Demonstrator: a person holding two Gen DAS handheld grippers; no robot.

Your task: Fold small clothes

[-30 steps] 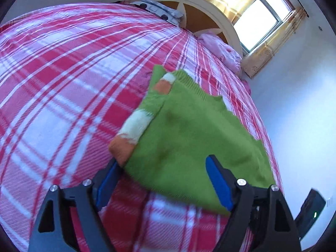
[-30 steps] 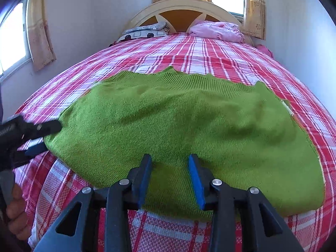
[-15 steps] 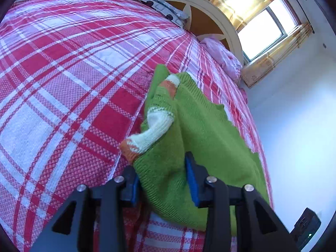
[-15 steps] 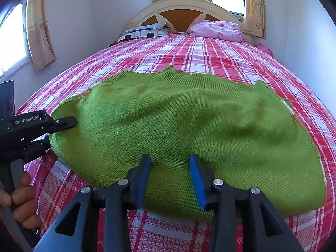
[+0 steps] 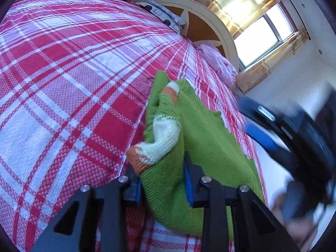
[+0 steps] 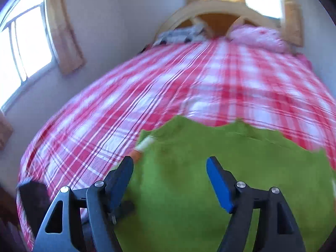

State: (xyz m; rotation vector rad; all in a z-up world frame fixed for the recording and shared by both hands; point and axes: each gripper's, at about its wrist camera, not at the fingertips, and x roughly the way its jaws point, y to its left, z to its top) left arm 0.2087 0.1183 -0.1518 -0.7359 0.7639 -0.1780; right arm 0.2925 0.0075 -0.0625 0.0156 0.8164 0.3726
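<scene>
A: What was seen at the left?

B: A red and white plaid bedspread [image 5: 69, 79] was spread over the bed, and at its left part nothing but plaid was shown. The left gripper [image 5: 162, 183] was found at the sweater's [image 5: 201, 138] near left edge. Its jaws were drawn in narrow, and a thick fold of green knit was pinched between the blue pads [image 5: 187, 185].

A: And the sleeve?

B: The sleeve [image 5: 162, 138], banded in white and orange, was bunched up just above that grip, laid against the green body.

A: What was noted further right?

B: The sweater was stretched across the bedspread's near part, lifted at the pinched edge. The right gripper [image 6: 170, 180] was held over the green knit, jaws spread wide, and nothing was caught between them. In the left wrist view it was shown as a dark blur at the right. Whether the knit was touched by its fingers [image 6: 218, 183] could not be told; the picture was smeared.

A: And at the far end?

B: A curved wooden headboard [image 5: 212, 23] was seen, with a pink pillow [image 5: 218, 61] laid before it at the right, and a curtained window [image 5: 266, 35] behind
</scene>
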